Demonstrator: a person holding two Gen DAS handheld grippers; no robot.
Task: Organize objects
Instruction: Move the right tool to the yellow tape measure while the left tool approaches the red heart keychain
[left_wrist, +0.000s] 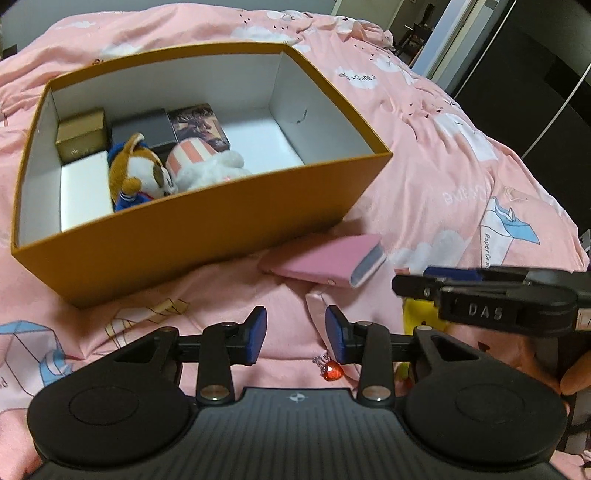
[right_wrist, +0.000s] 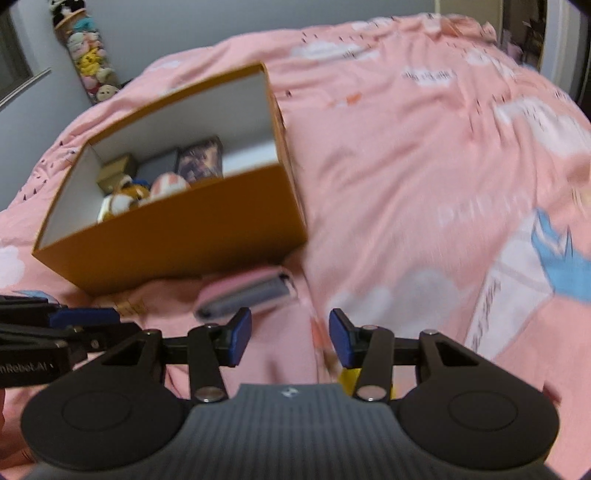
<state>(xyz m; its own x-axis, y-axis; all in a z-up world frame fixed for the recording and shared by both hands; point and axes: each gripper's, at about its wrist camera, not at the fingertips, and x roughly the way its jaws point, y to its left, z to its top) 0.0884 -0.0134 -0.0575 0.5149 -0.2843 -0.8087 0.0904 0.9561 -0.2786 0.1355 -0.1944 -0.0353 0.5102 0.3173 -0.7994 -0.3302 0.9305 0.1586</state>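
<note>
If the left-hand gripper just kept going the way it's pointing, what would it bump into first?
Probably the pink satin pouch on the bedspread, lying just ahead between the left gripper tips. Depth is hard to judge.

A bed covered by a pink quilt (right_wrist: 406, 177), printed with white clouds and blue paper cranes, fills both views. Behind it stands a plain grey wall (right_wrist: 155, 33). A tall column of plush toys (right_wrist: 88, 59) rises along that wall. A window frame (right_wrist: 18, 74) shows at far left. Dark cabinet fronts (left_wrist: 535, 85) and a doorway (left_wrist: 417, 33) lie beyond the bed.
</note>
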